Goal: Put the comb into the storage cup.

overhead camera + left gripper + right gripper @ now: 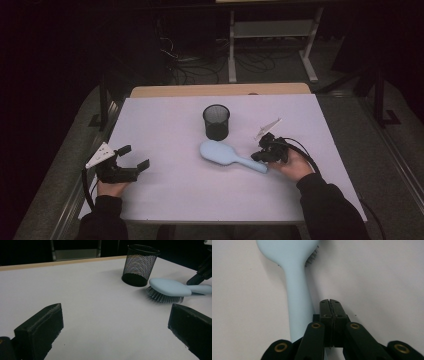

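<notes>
While your right gripper (261, 156) rests with jaws pressed together just beside the light blue hairbrush (230, 157) handle, nothing is grasped. Your left gripper (134, 158), jaws apart, waits near the table's left edge. The mesh pen cup (216, 121) stands empty mid-table.

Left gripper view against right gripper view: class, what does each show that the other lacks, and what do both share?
Left gripper view alone: the black mesh cup standing upright, the table's wooden far edge, and the left hand-held gripper with its jaws wide apart. Right gripper view alone: the right hand-held gripper, jaws pressed together beside the handle. Both: the light blue hairbrush lying bristles down on the white table surface.
</notes>
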